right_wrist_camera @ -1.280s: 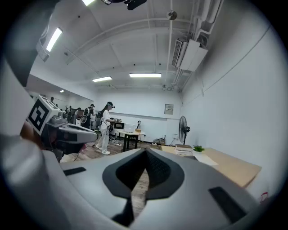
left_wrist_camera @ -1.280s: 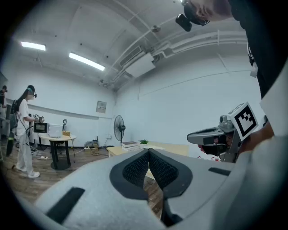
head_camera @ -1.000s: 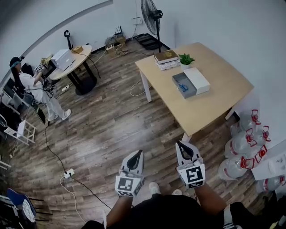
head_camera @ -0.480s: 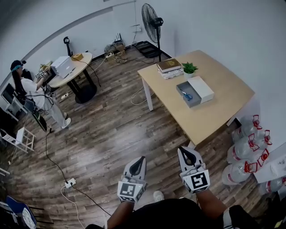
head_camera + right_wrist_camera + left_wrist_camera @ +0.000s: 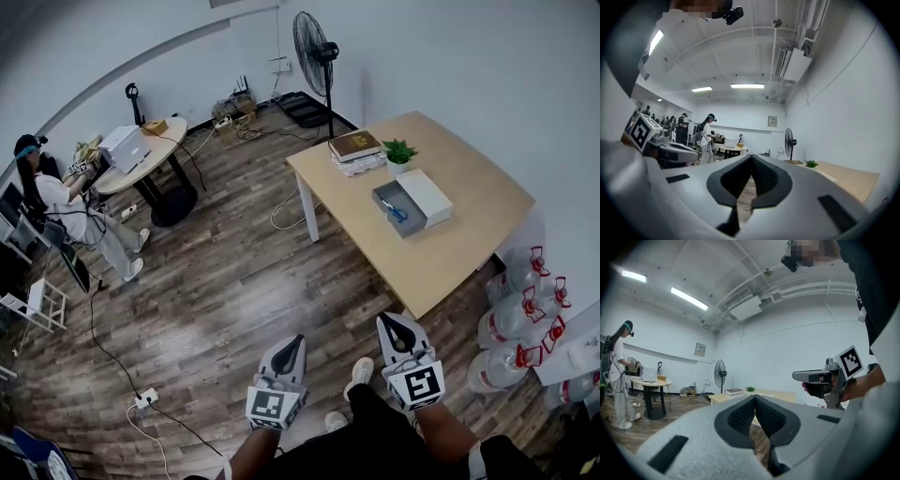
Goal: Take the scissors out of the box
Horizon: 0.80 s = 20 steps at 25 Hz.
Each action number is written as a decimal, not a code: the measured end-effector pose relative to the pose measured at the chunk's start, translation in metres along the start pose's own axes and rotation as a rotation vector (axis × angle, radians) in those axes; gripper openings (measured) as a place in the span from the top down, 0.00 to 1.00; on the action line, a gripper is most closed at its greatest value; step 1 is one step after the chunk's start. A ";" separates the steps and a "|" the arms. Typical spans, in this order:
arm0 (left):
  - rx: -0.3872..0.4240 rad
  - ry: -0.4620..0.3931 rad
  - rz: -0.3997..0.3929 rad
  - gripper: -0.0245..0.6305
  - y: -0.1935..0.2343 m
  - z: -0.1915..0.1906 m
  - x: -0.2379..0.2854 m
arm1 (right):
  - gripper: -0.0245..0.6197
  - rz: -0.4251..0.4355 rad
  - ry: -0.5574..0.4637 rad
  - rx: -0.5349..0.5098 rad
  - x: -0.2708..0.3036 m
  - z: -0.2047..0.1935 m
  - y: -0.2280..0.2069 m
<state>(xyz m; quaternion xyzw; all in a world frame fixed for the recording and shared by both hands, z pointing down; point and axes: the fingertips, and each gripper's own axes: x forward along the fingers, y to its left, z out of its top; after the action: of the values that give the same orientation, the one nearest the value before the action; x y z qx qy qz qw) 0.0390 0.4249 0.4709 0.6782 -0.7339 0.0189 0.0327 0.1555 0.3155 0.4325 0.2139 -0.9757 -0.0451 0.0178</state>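
An open grey box [image 5: 397, 208] lies on the light wooden table [image 5: 459, 248] at the right, its white lid [image 5: 427, 195] beside it. Blue-handled scissors [image 5: 395, 211] rest inside the box. My left gripper [image 5: 296, 339] and right gripper [image 5: 386, 321] are held level over the wooden floor, well short of the table's near corner. Both are shut with nothing between the jaws, as the left gripper view [image 5: 754, 397] and the right gripper view [image 5: 751, 156] show. The box is too far off to make out in either gripper view.
Books [image 5: 354, 145] and a small plant [image 5: 400, 150] sit at the table's far end. Several water jugs [image 5: 520, 309] stand right of the table. A fan [image 5: 314, 42], a round table [image 5: 141, 150] with a person [image 5: 56, 197], and a floor power strip [image 5: 142, 401] are about.
I have stepped forward across the floor; the table and box have come slightly nearer in the head view. Both grippers travel with me, still shut. A shoe now shows between them.
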 end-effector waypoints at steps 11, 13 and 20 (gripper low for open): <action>-0.029 0.045 -0.021 0.96 0.042 -0.003 0.102 | 0.97 0.013 0.003 -0.013 0.094 -0.015 -0.064; -0.029 0.050 -0.026 0.96 0.050 -0.002 0.125 | 0.97 0.015 0.011 -0.012 0.116 -0.017 -0.079; -0.022 0.048 -0.038 0.96 0.083 0.009 0.205 | 0.97 0.030 0.024 -0.011 0.184 -0.021 -0.127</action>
<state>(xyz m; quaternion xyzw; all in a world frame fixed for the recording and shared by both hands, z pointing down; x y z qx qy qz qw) -0.0604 0.2267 0.4783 0.6908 -0.7202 0.0265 0.0580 0.0421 0.1219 0.4443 0.1997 -0.9782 -0.0478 0.0316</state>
